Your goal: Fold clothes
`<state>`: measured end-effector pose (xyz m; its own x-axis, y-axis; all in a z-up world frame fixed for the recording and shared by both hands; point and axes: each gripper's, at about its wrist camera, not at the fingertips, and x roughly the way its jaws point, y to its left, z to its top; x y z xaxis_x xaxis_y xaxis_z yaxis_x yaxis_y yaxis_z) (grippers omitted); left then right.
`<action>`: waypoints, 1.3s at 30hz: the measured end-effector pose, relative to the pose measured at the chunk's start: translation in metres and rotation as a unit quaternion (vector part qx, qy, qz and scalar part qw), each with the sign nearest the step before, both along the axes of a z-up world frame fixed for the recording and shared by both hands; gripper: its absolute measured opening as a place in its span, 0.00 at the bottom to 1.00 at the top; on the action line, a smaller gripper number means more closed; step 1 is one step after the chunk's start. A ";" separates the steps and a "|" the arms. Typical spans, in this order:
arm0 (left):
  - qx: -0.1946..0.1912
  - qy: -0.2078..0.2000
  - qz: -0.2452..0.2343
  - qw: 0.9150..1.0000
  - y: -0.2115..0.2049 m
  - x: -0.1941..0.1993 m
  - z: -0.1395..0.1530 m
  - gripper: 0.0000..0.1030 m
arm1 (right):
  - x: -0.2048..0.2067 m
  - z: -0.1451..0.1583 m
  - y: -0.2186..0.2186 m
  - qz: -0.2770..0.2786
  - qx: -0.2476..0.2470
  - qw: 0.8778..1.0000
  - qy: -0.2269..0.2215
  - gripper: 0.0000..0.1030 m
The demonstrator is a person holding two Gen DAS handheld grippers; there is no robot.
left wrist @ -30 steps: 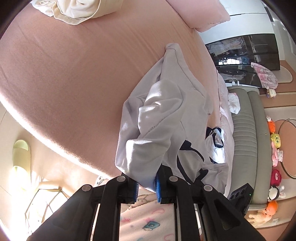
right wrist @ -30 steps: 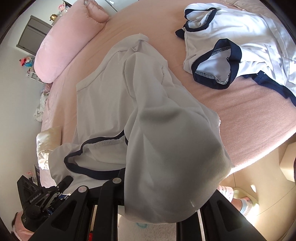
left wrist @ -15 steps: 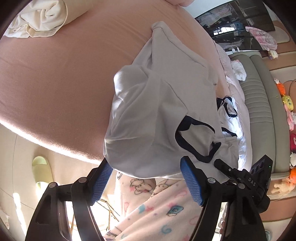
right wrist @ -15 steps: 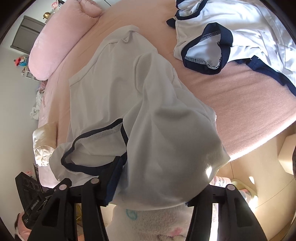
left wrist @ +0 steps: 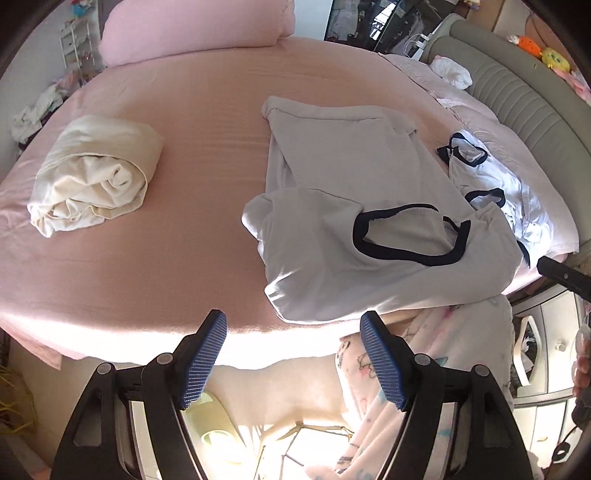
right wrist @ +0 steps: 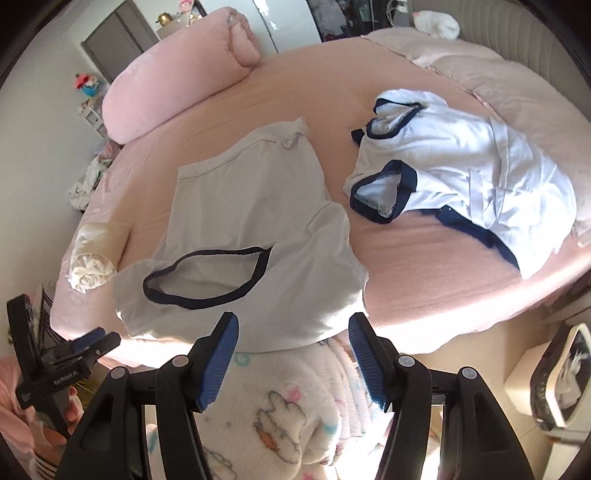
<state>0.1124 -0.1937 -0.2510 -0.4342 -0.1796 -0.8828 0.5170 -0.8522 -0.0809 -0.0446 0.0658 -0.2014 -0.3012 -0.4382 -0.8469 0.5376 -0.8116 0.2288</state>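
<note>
Both tools are empty right now. The left tool (left wrist: pixel 293 319) has its blue pads spread wide apart with nothing between them, hanging just off the near edge of the bed (left wrist: pixel 147 258). Same deal with the right tool (right wrist: pixel 293 321): pads apart, gripping nothing.

The grey shirt (left wrist: pixel 354 221) with the dark navy neckband lies on the pink bed close to the near edge, partly folded over itself, its lower part draping a little past the edge. In the right wrist view, it sits right in front of the pads (right wrist: pixel 251 229).

Just beside it, toward the headboard side, there's a white garment with navy trim (right wrist: pixel 461 177), crumpled. A rolled-up cream cloth (left wrist: pixel 92 173) sits well apart on the other side of the bed. A big pink pillow (left wrist: pixel 192 29) is at the far end. A person's fluffy patterned pyjamas (right wrist: pixel 288 406) show under the tools.
</note>
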 end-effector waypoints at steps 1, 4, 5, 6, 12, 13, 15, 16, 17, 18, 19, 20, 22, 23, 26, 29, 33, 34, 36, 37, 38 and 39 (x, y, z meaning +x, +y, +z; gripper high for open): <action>-0.016 -0.006 -0.008 1.000 0.002 0.000 0.001 0.71 | 0.003 0.004 0.000 0.013 0.007 1.000 0.013 0.60; -0.037 -0.015 -0.022 0.999 0.006 0.000 0.003 0.71 | 0.004 0.005 -0.012 0.043 0.031 0.998 0.046 0.60; -0.035 -0.011 -0.026 0.999 0.007 0.000 0.004 0.71 | 0.004 0.006 -0.014 0.050 0.043 0.996 0.054 0.60; -0.032 -0.007 -0.030 0.999 0.009 0.000 0.005 0.71 | 0.004 0.005 -0.016 0.058 0.053 0.995 0.063 0.60; -0.092 -0.032 -0.068 0.993 0.026 -0.002 0.007 0.71 | 0.011 -0.003 -0.034 0.130 0.149 0.970 0.138 0.60; -0.113 -0.041 -0.076 0.990 0.029 -0.002 0.006 0.71 | 0.013 -0.005 -0.037 0.146 0.171 0.962 0.155 0.60; -0.155 -0.056 -0.092 0.982 0.033 -0.003 0.002 0.71 | 0.019 -0.010 -0.040 0.177 0.212 0.942 0.193 0.60; -0.175 -0.064 -0.100 0.977 0.036 -0.004 0.000 0.71 | 0.023 -0.013 -0.041 0.192 0.233 0.929 0.214 0.60; -0.195 -0.071 -0.109 0.972 0.038 -0.004 -0.002 0.71 | 0.028 -0.016 -0.042 0.209 0.255 0.915 0.235 0.60; -0.214 -0.077 -0.118 0.967 0.040 -0.004 -0.005 0.71 | 0.033 -0.019 -0.042 0.227 0.277 0.898 0.256 0.60; -0.233 -0.084 -0.128 0.960 0.042 -0.004 -0.007 0.71 | 0.039 -0.023 -0.043 0.247 0.296 0.880 0.277 0.60; -0.252 -0.090 -0.137 0.954 0.044 -0.004 -0.010 0.71 | 0.046 -0.027 -0.043 0.268 0.315 0.859 0.302 0.60; -0.301 -0.108 -0.172 0.932 0.054 -0.002 -0.018 0.71 | 0.060 -0.037 -0.043 0.310 0.351 0.812 0.349 0.60; -0.327 -0.118 -0.193 0.917 0.059 -0.002 -0.022 0.71 | 0.066 -0.043 -0.042 0.331 0.369 0.787 0.368 0.60; -0.425 -0.143 -0.284 0.848 0.084 0.006 -0.040 0.71 | 0.076 -0.063 -0.036 0.383 0.412 0.724 0.401 0.60; -0.519 -0.162 -0.345 0.765 0.104 0.016 -0.062 0.71 | 0.077 -0.074 -0.034 0.410 0.425 0.697 0.406 0.60; -0.557 -0.170 -0.373 0.722 0.111 0.020 -0.078 0.71 | 0.073 -0.081 -0.040 0.417 0.435 0.682 0.415 0.60; -0.555 -0.172 -0.371 0.724 0.110 0.018 -0.080 0.71 | 0.073 -0.081 -0.042 0.417 0.434 0.679 0.420 0.60; -0.544 -0.171 -0.364 0.736 0.108 0.014 -0.079 0.71 | 0.073 -0.081 -0.046 0.420 0.433 0.674 0.426 0.60; -0.542 -0.170 -0.358 0.742 0.106 0.011 -0.078 0.71 | 0.074 -0.082 -0.048 0.425 0.432 0.670 0.429 0.60; -0.541 -0.170 -0.352 0.745 0.104 0.009 -0.078 0.71 | 0.074 -0.084 -0.050 0.429 0.432 0.664 0.434 0.60; -0.545 -0.170 -0.350 0.743 0.103 0.007 -0.079 0.71 | 0.075 -0.086 -0.051 0.435 0.431 0.658 0.437 0.64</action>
